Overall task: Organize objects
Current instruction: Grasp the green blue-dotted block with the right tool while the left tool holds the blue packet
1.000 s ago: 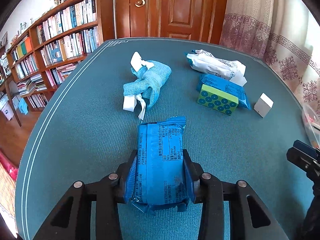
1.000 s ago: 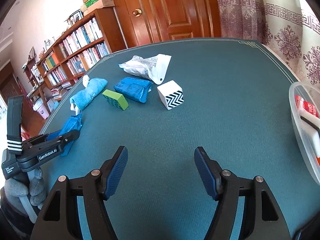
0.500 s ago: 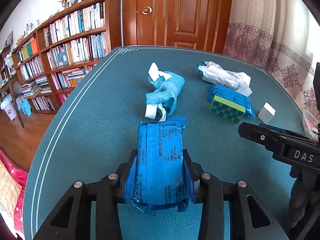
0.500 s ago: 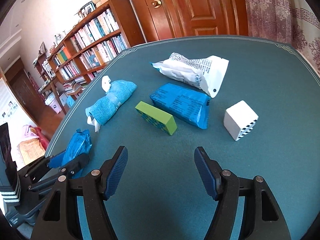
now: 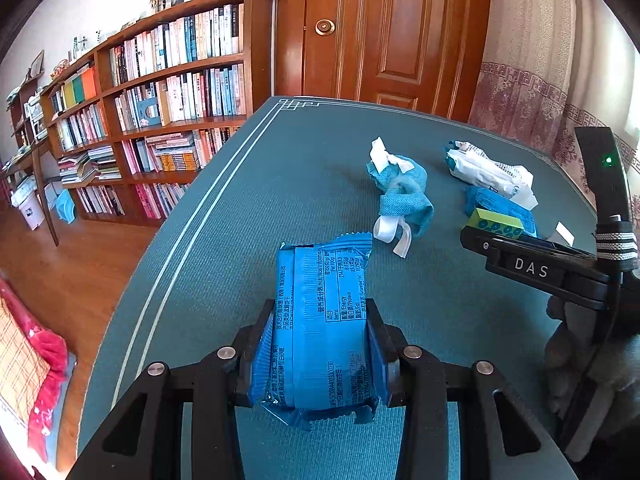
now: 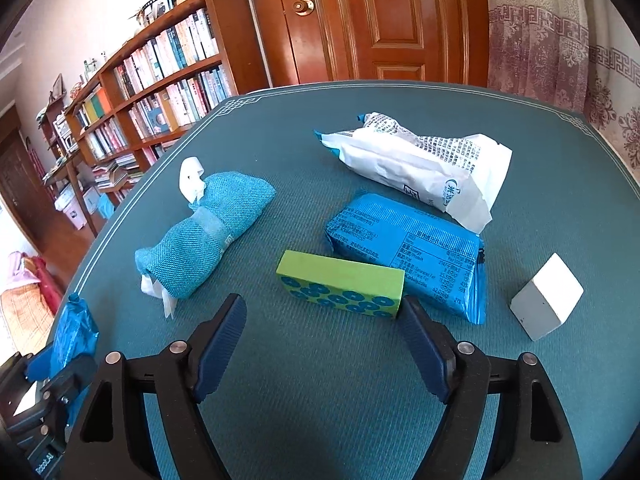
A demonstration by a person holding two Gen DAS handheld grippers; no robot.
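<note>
The left gripper [image 5: 320, 344] pinches a blue snack packet [image 5: 322, 320] above the teal table [image 5: 248, 216]. The right gripper [image 6: 320, 344] is spread wide, with a green dotted box [image 6: 342, 284] at its twelve o'clock, probably the next pick: advance and straddle it. A bookshelf [image 5: 160, 92] stands at ten o'clock, a wooden door [image 5: 388, 28] at twelve.

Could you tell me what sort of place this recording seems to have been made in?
Most likely a room in someone's home, perhaps a study. A tall wooden bookshelf packed with books, a panelled wooden door and patterned curtains surround the table with its teal cloth.
</note>
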